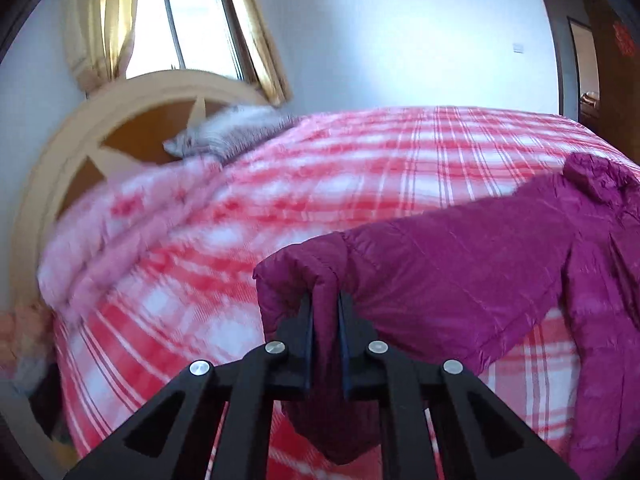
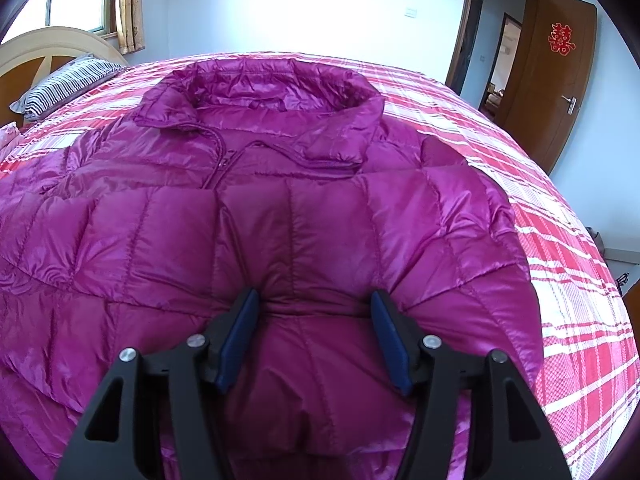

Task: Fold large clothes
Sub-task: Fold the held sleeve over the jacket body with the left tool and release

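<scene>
Jacket is lying on the bed. Left gripper jaws are clamping its sleeve. Right gripper jaws are standing apart, straddling a puffed fold.

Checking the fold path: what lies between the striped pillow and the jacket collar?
Only bare plaid bedspread between striped pillow and jacket collar, in the right wrist view.

- Jacket lies spread on bed cover, collar at far end, twd wall.
- Pillow on bed far left, in front of headboard; window behind headboard.
- Door far right, beyond bed.
- Left gripper clamps sleeve end, lifted off cover, left of jacket body.
- Right gripper over jacket's near part, fabric betw jaws.
</scene>
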Demonstrator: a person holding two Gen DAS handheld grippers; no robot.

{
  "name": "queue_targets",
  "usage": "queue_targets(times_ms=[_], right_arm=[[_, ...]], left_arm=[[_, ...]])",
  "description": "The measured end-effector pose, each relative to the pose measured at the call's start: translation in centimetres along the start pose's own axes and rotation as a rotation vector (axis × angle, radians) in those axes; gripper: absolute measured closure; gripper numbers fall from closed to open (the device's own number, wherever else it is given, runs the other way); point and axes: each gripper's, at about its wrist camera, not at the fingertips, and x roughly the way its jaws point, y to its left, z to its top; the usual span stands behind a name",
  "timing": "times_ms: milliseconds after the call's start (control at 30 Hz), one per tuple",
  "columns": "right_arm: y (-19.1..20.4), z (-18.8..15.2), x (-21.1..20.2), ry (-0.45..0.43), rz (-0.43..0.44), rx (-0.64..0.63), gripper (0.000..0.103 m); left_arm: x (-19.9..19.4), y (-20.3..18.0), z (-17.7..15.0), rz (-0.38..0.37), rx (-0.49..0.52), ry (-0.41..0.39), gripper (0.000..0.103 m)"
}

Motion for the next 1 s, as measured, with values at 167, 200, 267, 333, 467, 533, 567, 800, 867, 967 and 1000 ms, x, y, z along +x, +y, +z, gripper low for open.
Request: queue_targets(times_ms=[167,200,267,333,467,533,567,800,867,967,1000], right_arm=[[-0.2,0.0,0.0,-0.001,0.001,0.002,0.041],[-0.2,0.0,0.0,-0.001,0.001,0.002,0.041],[-0.2,0.0,0.0,-0.001,0.002,0.003,0.041],[-0.2,0.0,0.0,-0.002,0.004,0.004,0.041],[-0.2,0.0,0.0,-0.003,0.008,0.007,0.041],[-0.3,0.0,0.0,-0.005,0.010,0.009,0.041],[-0.3,0.0,0.0,-0.005,0.011,0.010,0.041],[-0.4,0.0,0.0,-0.007,0.020,0.019,0.041],[-0.3,-0.1,-0.1,-0.012,0.019,0.018,0.041],[-0.5,-0.1,-0.1,-0.013,0.029,0.025,0.041],[-0.5,-0.1,0.0,-0.013,0.030,0.027,0.041]], left_arm=[[-3.5,-1.8,5.8,-0.002,0.029,-0.156,0.094],[-4.7,-2.7,6.8,-0.009,0.042,-0.196,0.094],[-7.1,-4.7,8.5,-0.046,0.067,-0.268,0.094],[-9.6,-7.3,9.7,-0.104,0.101,-0.325,0.094],[-13.4,-12.7,10.8,-0.245,0.160,-0.390,0.094],[-14.6,-15.8,10.8,-0.322,0.185,-0.399,0.094],[-15.1,-17.3,10.5,-0.348,0.201,-0.401,0.094],[-14.8,-27.9,6.9,-0.489,0.289,-0.337,0.094],[-13.9,-29.9,5.9,-0.510,0.302,-0.303,0.094],[-12.7,-32.3,4.5,-0.537,0.317,-0.257,0.094],[-12.5,-33.0,4.2,-0.543,0.324,-0.248,0.094]])
